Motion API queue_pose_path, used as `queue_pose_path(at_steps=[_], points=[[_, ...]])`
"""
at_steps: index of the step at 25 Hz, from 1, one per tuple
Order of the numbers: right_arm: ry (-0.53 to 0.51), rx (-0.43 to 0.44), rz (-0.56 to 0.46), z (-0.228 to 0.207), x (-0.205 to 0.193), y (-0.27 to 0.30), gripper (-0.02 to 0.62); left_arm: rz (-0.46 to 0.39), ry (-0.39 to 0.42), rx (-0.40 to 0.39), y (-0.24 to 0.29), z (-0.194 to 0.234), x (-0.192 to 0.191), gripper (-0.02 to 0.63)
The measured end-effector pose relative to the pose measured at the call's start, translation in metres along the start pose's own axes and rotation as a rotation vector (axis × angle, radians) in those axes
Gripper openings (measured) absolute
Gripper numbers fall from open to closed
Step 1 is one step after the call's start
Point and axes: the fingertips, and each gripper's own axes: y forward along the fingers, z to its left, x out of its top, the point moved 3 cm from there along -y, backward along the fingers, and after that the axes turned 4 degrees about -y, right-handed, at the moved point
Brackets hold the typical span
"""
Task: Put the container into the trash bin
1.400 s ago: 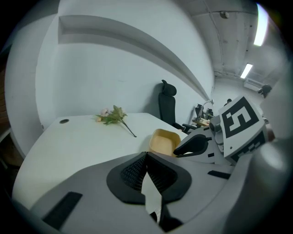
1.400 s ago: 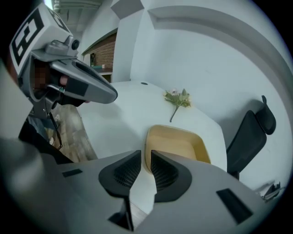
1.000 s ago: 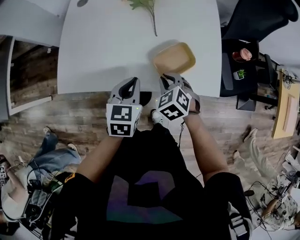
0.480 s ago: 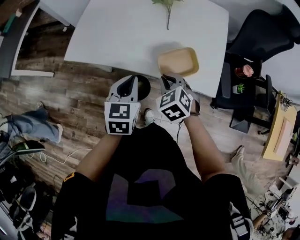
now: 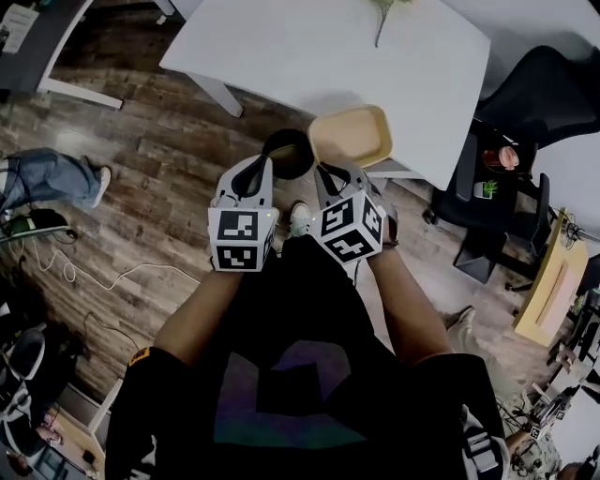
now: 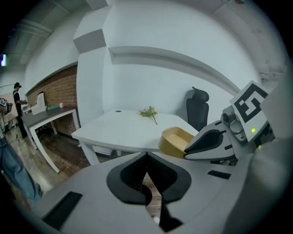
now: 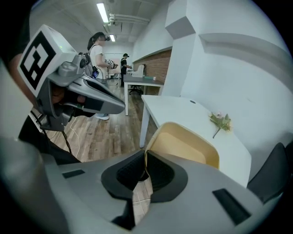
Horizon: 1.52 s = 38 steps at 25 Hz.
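- The right gripper (image 5: 330, 170) (image 7: 145, 158) is closed tight on the near rim of the yellow container (image 5: 353, 138) (image 7: 184, 142); the thin wall is pinched between its dark pads.
- The container hangs in the air, open side up and empty. In the head view it overlaps the near corner of the white tabletop (image 5: 309, 52), partly over the wooden floor (image 5: 159, 159).
- The left gripper (image 5: 258, 165) (image 6: 146, 158) has its jaws pressed together with nothing between them. It is held beside the right one, with the two marker cubes close together.
- The black round trash bin (image 5: 286, 154) stands on the floor by the tabletop's edge. In the head view it shows between the two gripper tips, just left of the container.
- The left gripper's tip overlaps the bin's left rim in the head view; how high it is above the bin cannot be told.
- A white table leg (image 5: 221, 95) slants down to the floor just beyond the bin.
- A green sprig (image 5: 382, 13) (image 6: 149, 113) (image 7: 220, 122) lies far back on the tabletop, well apart from the container.
- A black office chair (image 5: 548, 94) (image 6: 197, 109) stands past the tabletop's right end.
- A white shoe (image 5: 299, 219) shows on the floor between the grippers, a light cable (image 5: 98, 278) trails off to the left, and a person's jeans-clad legs (image 5: 47, 176) lie at the far left.
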Motion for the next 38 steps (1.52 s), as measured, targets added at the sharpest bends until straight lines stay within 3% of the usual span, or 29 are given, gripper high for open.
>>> queue_pose_path(at_steps=[6,13,27,38], points=[[0.009,0.078,-0.014,0.052,0.015,0.01,0.032,0.055,-0.014,0.016,-0.017,0.025,-0.044,0.008],[0.039,0.181,0.045,0.106,0.001,0.062,0.032,0.145,-0.026,0.013,-0.013,0.059,-0.106,0.009],[0.052,0.244,0.131,0.12,-0.071,0.222,0.032,0.232,-0.06,0.019,0.083,0.104,-0.225,0.008],[0.055,0.288,0.162,0.126,-0.119,0.344,0.034,0.223,-0.055,0.032,0.171,0.147,-0.284,0.008]])
